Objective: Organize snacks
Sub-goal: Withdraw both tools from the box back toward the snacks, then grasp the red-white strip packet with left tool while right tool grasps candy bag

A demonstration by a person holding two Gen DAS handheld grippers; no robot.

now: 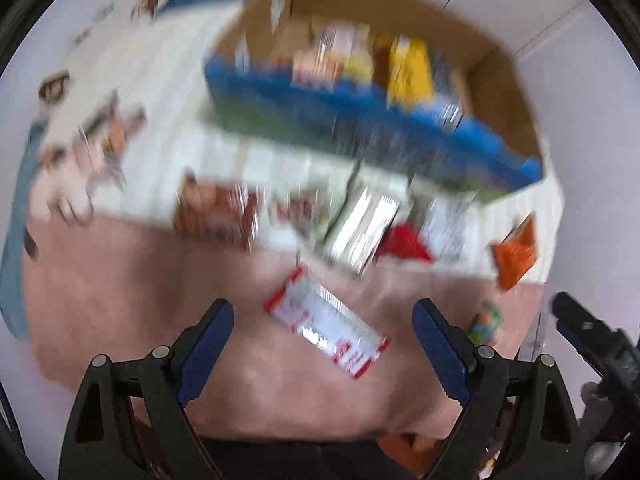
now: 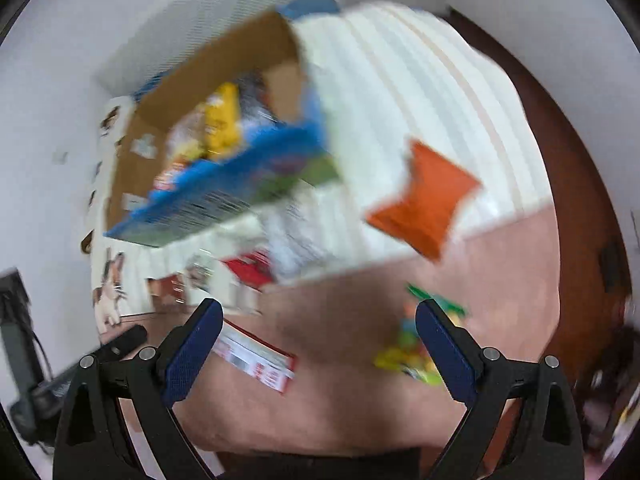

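Note:
Both views are motion-blurred. A cardboard box point(image 1: 500, 92) with a blue and green front holds several snack packs, one yellow point(image 1: 410, 74); it also shows in the right wrist view point(image 2: 192, 76). A red and white packet point(image 1: 326, 318) lies on the pink surface between my left gripper's point(image 1: 322, 340) open fingers; it also shows in the right wrist view point(image 2: 256, 356). An orange packet point(image 2: 426, 204) lies on the white striped cloth. A green and yellow packet point(image 2: 416, 344) lies by the right finger of my open, empty right gripper point(image 2: 318, 340).
Several more packets point(image 1: 360, 224) lie in front of the box on the striped cloth point(image 2: 400, 80). The pink surface point(image 1: 120, 300) spreads below. The right gripper's black frame point(image 1: 600, 344) shows at the left view's right edge. A dark wooden edge point(image 2: 580, 200) runs on the right.

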